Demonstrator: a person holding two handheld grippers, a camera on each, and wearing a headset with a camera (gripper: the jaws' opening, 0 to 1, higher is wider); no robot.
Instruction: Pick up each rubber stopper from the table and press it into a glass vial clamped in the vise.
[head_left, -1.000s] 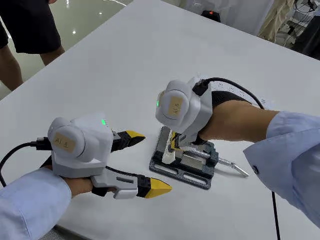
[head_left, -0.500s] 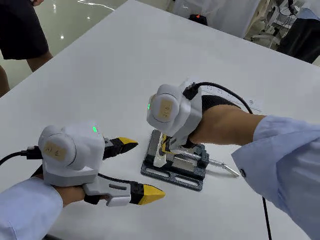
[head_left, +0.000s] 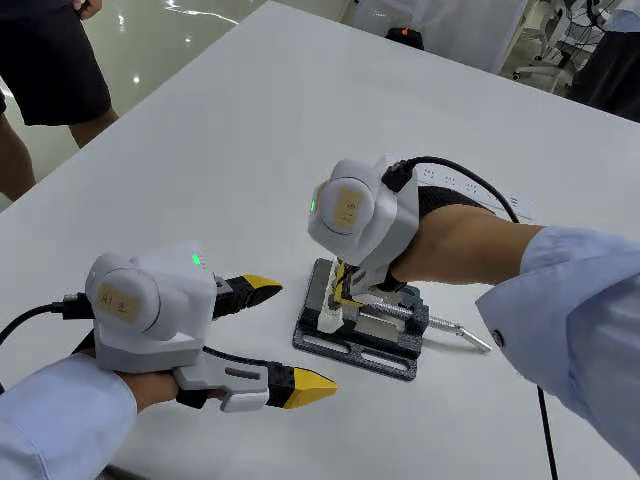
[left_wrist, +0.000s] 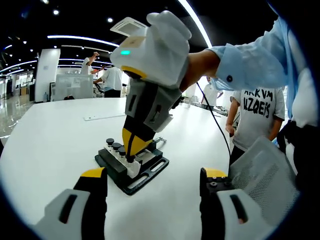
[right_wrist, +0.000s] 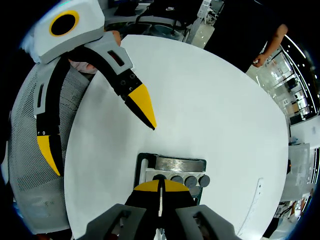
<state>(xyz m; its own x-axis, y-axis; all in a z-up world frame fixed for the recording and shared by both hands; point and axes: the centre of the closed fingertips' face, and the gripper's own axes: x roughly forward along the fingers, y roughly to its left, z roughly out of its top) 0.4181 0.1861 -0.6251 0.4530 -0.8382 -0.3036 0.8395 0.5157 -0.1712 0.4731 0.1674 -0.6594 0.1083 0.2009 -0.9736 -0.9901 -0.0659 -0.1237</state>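
A small black vise (head_left: 340, 345) stands on the white table and clamps a row of glass vials. Dark rubber stoppers (right_wrist: 190, 179) cap the vials, also seen as stoppers (left_wrist: 116, 145) from the side. My right gripper (head_left: 343, 297) points straight down over the end of the row. Its yellow jaws are shut, and the right gripper (right_wrist: 160, 186) tips rest on the end stopper (right_wrist: 159, 176). From the side the right gripper (left_wrist: 131, 156) touches that vial's top. My left gripper (head_left: 285, 337) hovers open left of the vise, nothing between its jaws (left_wrist: 154, 175).
The vise's screw handle (head_left: 458, 329) sticks out to the right. A white power strip (head_left: 470, 186) lies behind my right arm. A person (head_left: 50, 60) stands past the table's far left edge. The left gripper (right_wrist: 145, 107) hangs near the vise.
The headset view has shifted slightly. Both grippers keep their places: the right one stays shut over the vise, the left one stays open beside it.
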